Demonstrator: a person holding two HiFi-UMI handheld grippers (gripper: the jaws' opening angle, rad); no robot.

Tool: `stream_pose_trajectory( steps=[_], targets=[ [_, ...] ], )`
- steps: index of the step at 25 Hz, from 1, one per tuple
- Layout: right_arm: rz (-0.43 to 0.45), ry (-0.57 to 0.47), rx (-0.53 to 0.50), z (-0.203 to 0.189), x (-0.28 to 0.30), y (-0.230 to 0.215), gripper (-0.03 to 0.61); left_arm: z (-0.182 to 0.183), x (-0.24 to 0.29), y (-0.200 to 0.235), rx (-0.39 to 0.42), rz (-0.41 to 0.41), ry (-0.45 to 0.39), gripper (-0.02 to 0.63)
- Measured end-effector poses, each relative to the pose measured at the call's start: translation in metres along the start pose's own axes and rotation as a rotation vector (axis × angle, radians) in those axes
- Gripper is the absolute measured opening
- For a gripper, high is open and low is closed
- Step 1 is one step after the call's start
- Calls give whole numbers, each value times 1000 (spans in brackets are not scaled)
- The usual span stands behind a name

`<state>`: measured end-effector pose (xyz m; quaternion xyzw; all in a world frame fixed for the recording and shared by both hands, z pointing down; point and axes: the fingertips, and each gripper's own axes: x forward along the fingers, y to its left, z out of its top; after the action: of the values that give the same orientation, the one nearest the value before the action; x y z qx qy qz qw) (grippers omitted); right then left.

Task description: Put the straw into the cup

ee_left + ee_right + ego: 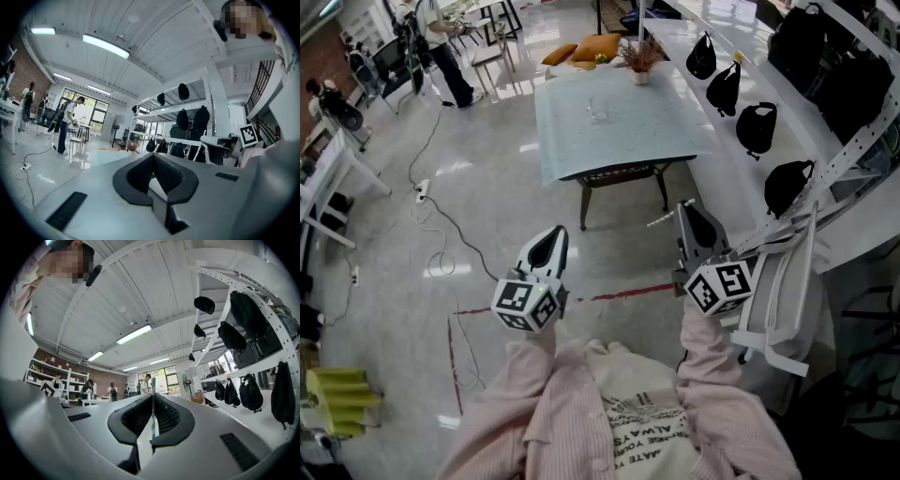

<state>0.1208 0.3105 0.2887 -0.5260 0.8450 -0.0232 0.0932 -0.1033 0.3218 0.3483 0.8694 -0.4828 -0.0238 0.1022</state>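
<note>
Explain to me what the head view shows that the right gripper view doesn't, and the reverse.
Only the head view shows the small clear cup on the pale glass-topped table, the red line on the floor and the person's pink sleeves. Only the right gripper view shows the white ceiling's long strip lights and, close up, the right claw shut on the thin white straw. Both show that claw and straw, the black bags by the white shelving, and the small potted plant.

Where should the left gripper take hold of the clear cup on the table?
Probably its side wall, about mid-height, coming level from the near edge of the table: the cup seems to stand upright, clear of other things. The right gripper is busy holding the straw.
</note>
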Motion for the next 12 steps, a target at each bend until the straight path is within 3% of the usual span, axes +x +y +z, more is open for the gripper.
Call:
stream_pose_trajectory(
  steps=[12],
  targets=[
    [13, -10, 49, -10, 5, -19, 9, -7, 13, -10, -7, 8, 1, 0]
  ],
)
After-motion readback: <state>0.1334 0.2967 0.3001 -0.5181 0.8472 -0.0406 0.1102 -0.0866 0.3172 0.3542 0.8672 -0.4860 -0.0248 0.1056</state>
